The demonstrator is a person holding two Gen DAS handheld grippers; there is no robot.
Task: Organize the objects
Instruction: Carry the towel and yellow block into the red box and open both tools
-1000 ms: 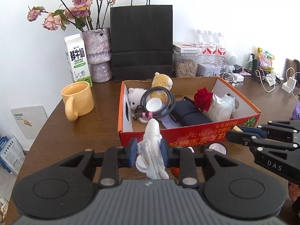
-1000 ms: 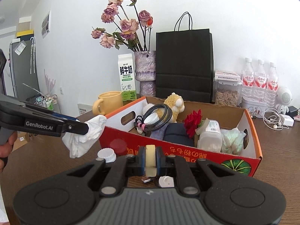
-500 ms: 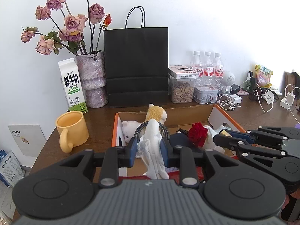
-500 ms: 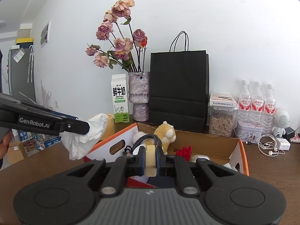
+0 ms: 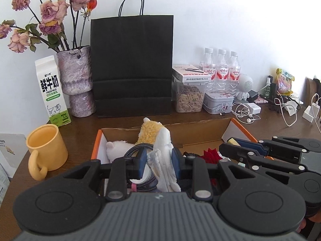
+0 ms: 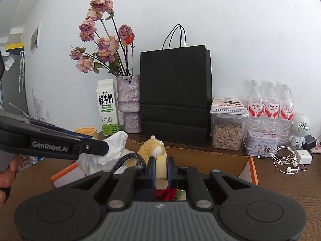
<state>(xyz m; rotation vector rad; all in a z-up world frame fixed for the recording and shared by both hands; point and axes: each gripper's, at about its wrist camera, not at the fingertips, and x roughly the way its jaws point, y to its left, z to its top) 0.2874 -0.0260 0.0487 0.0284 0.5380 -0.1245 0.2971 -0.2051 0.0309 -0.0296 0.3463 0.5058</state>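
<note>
White tissue sits clamped between the left gripper fingers (above the box).

Dark brown wooden table carries an orange-rimmed cardboard box, yellow ceramic mug, white-green milk carton, mottled purple vase, black paper bag.

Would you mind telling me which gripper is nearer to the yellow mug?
Left. The left gripper, shut on a white tissue, is just right of the yellow mug; the right gripper is farther right, over the box.
</note>
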